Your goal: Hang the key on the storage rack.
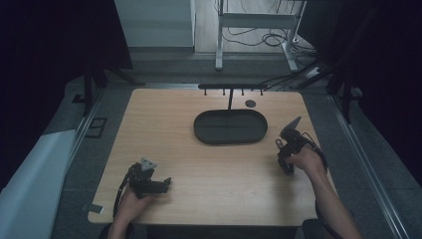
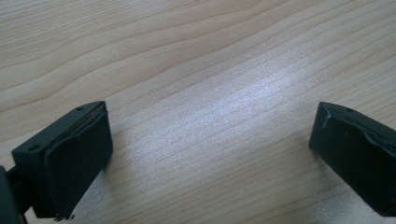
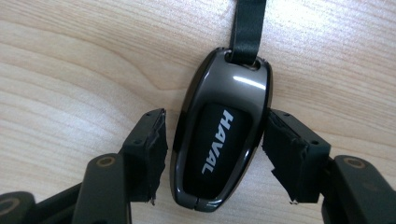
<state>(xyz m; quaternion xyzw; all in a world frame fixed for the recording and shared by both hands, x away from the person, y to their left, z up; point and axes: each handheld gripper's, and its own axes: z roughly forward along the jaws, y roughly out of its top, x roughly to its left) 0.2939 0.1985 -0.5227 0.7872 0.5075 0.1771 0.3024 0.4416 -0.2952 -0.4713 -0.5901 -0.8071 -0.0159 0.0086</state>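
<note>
A glossy dark key fob (image 3: 219, 140) marked HAVAL lies flat on the wooden table, with a black strap (image 3: 247, 28) running away from its far end. My right gripper (image 3: 215, 154) straddles the fob, a pad close to each long side and a thin gap still showing on the left one, so it is open. In the high view the right gripper (image 1: 287, 167) is near the table's right edge, tilted down, with a hand behind it. My left gripper (image 2: 210, 154) stands wide open over bare wood, and in the high view the left gripper (image 1: 166, 183) lies low at the front left.
A black oval tray (image 1: 199, 130) sits at the middle back of the table. Behind it stands a black rack (image 1: 232, 87) with several pegs, and a small dark disc (image 1: 250, 103) lies beside its post. The table's right edge runs close to the right hand.
</note>
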